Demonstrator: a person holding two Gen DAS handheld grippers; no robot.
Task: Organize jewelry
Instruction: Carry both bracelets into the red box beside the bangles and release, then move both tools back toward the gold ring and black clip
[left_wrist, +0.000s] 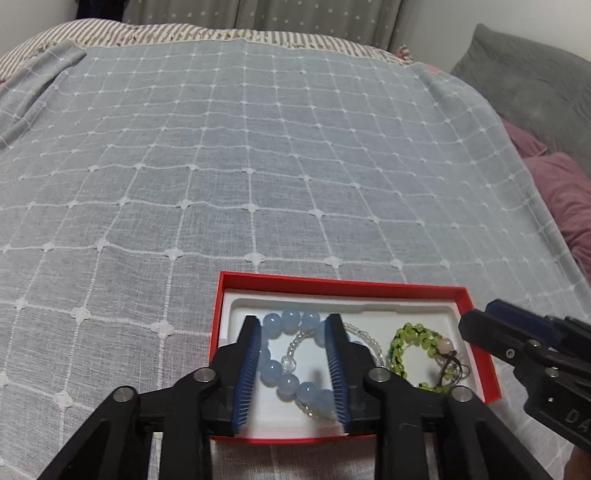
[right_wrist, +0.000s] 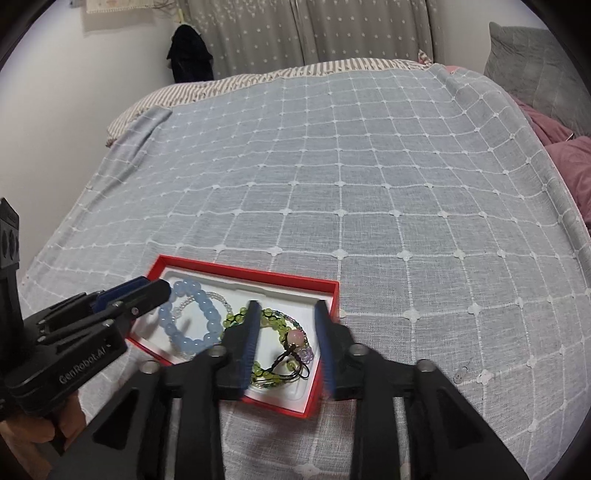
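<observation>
A red box (left_wrist: 332, 282) with a white insert lies on the bed near me. Inside it are a blue bead bracelet (left_wrist: 288, 382), a clear bead bracelet (left_wrist: 295, 339) and a green bead bracelet (left_wrist: 410, 332) with a pink bead and dark cord. My left gripper (left_wrist: 293, 321) hovers open over the blue bracelet, its pads either side of it and not pressing. In the right wrist view my right gripper (right_wrist: 287, 306) stands open above the green bracelet (right_wrist: 273, 321), nothing gripped. The blue bracelet (right_wrist: 207, 310) lies left of it, with the left gripper (right_wrist: 155, 290) at the box's (right_wrist: 258, 275) left end.
A grey-blue checked blanket (left_wrist: 258, 166) covers the bed. A grey pillow (left_wrist: 535, 81) and pink bedding (left_wrist: 561, 192) lie at the right edge. Curtains and a dark garment (right_wrist: 190, 51) hang behind the bed. A small pale item (right_wrist: 461, 376) rests on the blanket right of the box.
</observation>
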